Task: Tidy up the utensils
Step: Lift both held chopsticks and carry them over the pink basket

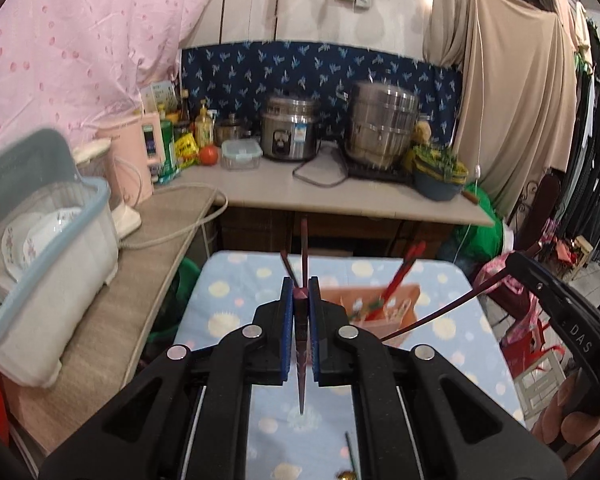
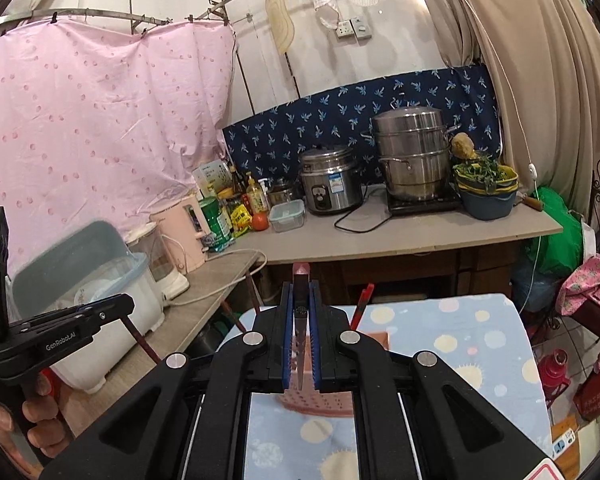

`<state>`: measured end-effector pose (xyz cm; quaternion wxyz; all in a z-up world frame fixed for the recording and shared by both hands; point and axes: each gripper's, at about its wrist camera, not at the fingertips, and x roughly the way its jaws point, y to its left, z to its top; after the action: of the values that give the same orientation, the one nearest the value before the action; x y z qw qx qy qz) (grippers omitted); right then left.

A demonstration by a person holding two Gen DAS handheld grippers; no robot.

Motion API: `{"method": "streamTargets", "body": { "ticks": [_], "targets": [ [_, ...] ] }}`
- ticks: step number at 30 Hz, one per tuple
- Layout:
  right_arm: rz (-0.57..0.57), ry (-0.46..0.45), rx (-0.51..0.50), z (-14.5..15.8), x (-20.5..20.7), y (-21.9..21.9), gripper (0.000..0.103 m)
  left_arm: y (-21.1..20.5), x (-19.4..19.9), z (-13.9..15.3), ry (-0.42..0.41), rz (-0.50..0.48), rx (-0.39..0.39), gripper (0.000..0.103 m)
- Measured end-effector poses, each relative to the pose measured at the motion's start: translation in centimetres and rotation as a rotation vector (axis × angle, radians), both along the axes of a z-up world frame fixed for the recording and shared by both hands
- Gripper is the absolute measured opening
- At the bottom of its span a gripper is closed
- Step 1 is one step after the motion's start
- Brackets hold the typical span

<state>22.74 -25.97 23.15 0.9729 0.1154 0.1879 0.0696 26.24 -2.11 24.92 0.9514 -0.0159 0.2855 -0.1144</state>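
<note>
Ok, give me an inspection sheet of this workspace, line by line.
Surface: table with blue dotted cloth.
Job's things: pink utensil holder with red chopsticks; one dark chopstick in each gripper.
Clutter: thin utensil on the cloth, near edge.
Grippers: left gripper shut on dark chopstick; right gripper shut on another.
Cables: black cord by rice cooker; white cord on side counter.
Surroundings: steamer pot, dish box, hanging clothes.

1. "DAS" stands in pale letters on the black body of the right gripper (image 1: 500, 258), seen in the left wrist view.
2. "GenRobot.AI" stands in pale letters on the black body of the left gripper (image 2: 129, 306), seen in the right wrist view.
</note>
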Motion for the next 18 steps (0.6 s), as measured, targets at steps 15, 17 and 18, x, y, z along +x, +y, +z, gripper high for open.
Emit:
{"method": "streamTargets", "body": {
  "ticks": [15,17,18],
  "targets": [
    [0.013,0.061,-0.011,-0.5,7.1,-0.5,0.007,-1.4,5.3,6.3,-0.156,0.015,-0.077,0.007],
    [0.017,0.082,-0.019,-1.4,7.8,-0.3,0.007,-2.1,6.3,5.6,-0.149,0.014,-0.066,0.007],
    [0.02,0.093,-0.023,-1.8,8.1,-0.1,0.007,-2.5,6.6,5.2,-0.146,0.012,-0.061,0.007]
  ]
}}
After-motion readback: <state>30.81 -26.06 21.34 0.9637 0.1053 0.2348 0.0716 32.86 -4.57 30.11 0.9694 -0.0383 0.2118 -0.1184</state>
